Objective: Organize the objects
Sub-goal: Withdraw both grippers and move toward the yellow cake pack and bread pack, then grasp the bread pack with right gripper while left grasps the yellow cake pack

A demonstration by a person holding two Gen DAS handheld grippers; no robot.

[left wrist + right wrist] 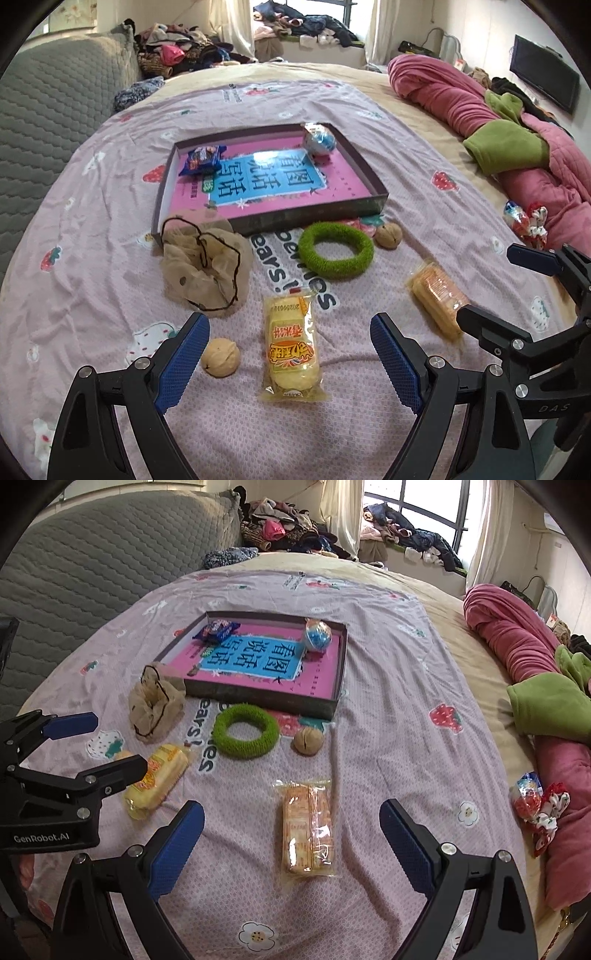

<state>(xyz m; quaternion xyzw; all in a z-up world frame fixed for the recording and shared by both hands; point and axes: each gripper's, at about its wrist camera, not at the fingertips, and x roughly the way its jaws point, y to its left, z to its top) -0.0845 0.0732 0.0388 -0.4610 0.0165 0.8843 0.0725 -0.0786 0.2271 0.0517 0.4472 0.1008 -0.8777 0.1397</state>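
Ahead of both tools on the bed (92, 206) lies the tray (314, 218). The left tool (290, 341), spread, straddles the yellow cake packet (291, 350); the right tool (291, 830), spread, straddles the cracker packet (307, 827).

The bed sheet (110, 229) is pale pink with little dots, red strawberries and white flowers. The box (273, 218) has dark sides, and inside it is bright pink with a blue patch and black writing. A blue snack bag (202, 159) and a shiny blue and silver ball (320, 138) sit in it. The ring (335, 248) is fuzzy green. The nuts (220, 357) are light brown. The bread bag (291, 350) is yellow with red and orange. The cracker pack (307, 827) is orange. The blanket (454, 99) is dark pink and green.
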